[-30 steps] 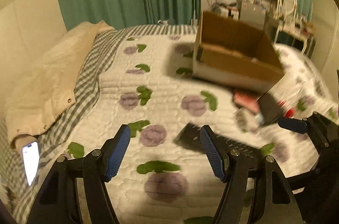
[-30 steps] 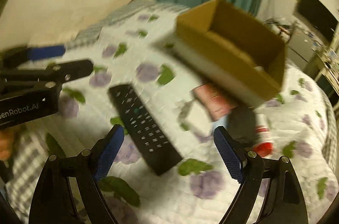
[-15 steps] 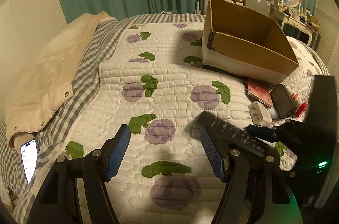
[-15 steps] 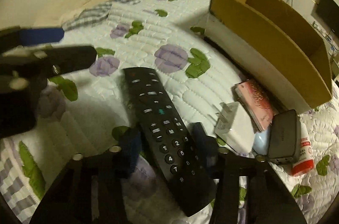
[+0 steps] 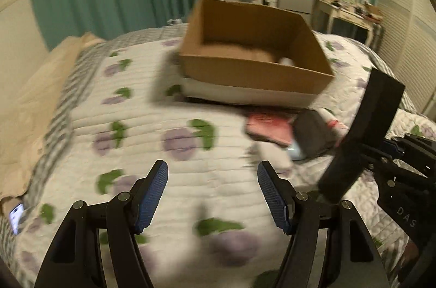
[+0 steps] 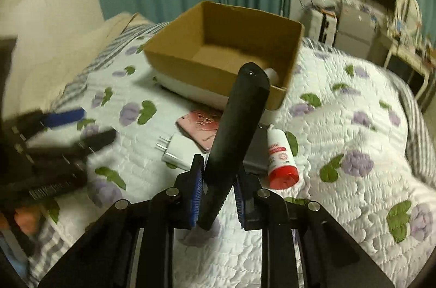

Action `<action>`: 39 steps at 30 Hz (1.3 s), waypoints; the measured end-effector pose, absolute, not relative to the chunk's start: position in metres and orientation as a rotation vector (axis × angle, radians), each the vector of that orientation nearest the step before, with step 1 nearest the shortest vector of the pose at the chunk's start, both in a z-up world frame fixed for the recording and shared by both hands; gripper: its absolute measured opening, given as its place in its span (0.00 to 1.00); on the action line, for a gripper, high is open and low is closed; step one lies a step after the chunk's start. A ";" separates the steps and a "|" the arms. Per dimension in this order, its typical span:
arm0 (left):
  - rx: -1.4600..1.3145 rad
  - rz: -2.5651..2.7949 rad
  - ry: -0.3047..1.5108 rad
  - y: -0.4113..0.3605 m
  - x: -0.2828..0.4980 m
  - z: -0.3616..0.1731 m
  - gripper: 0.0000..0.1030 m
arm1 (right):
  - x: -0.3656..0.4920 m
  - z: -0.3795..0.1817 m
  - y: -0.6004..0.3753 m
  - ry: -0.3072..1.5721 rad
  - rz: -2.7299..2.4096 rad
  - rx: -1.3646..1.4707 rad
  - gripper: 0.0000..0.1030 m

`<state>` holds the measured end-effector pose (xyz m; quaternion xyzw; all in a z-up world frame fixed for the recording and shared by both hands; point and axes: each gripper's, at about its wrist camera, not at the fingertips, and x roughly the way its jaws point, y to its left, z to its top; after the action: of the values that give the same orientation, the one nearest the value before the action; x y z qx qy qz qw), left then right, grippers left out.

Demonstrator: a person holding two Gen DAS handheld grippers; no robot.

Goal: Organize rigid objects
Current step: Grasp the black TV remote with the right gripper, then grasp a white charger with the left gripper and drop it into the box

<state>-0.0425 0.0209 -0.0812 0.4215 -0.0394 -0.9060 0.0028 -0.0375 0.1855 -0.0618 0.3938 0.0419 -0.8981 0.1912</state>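
Note:
My right gripper (image 6: 216, 185) is shut on the black remote control (image 6: 237, 130), which hangs lifted off the quilt and tilts up toward the open cardboard box (image 6: 174, 60). The same remote (image 5: 362, 135) shows at the right of the left wrist view, gripped low down by the right gripper (image 5: 392, 149). My left gripper (image 5: 212, 198) stands open over bare quilt, nothing between its blue pads. On the quilt before the box lie a pink case (image 6: 200, 128), a white charger (image 6: 174, 151), a red-capped white bottle (image 6: 280, 155) and a dark case (image 5: 310, 136).
The box (image 5: 256, 70) rests on the flowered quilt (image 6: 340, 141) of a bed and holds a white item (image 6: 272, 74). A beige jacket (image 5: 24, 108) and a lit phone (image 5: 16, 215) lie at the left edge. Green curtains, a television and a cluttered desk stand behind.
The right gripper closed on the remote and lifted it off the quilt, turning it to point at the box. The left gripper shifted toward the box, still open.

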 end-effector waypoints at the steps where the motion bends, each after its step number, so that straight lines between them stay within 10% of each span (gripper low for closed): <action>1: 1.347 -2.851 -0.140 0.030 -0.047 -0.086 0.69 | -0.039 -0.061 0.187 0.105 -2.520 1.108 0.19; 18: 1.604 -2.843 -0.260 0.071 -0.100 -0.148 0.67 | -0.070 -0.059 0.224 0.036 -2.605 1.175 0.19; 26: 1.607 -3.032 -0.008 0.065 -0.084 -0.122 0.64 | -0.067 -0.058 0.222 0.049 -2.617 1.172 0.19; 29: 1.587 -3.008 0.031 0.065 -0.091 -0.128 0.45 | -0.066 -0.059 0.220 0.055 -2.617 1.176 0.19; 30: 1.608 -2.986 0.059 0.065 -0.097 -0.136 0.23 | -0.066 -0.059 0.220 0.056 -2.617 1.177 0.19; 39: 1.668 -2.979 0.082 0.061 -0.096 -0.138 0.22 | -0.066 -0.062 0.219 0.061 -2.617 1.185 0.19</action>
<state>-0.0963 0.0606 -0.1384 0.4840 0.0239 -0.8641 -0.1362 -0.0664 0.2185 -0.0618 0.4088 0.0210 -0.9025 0.1338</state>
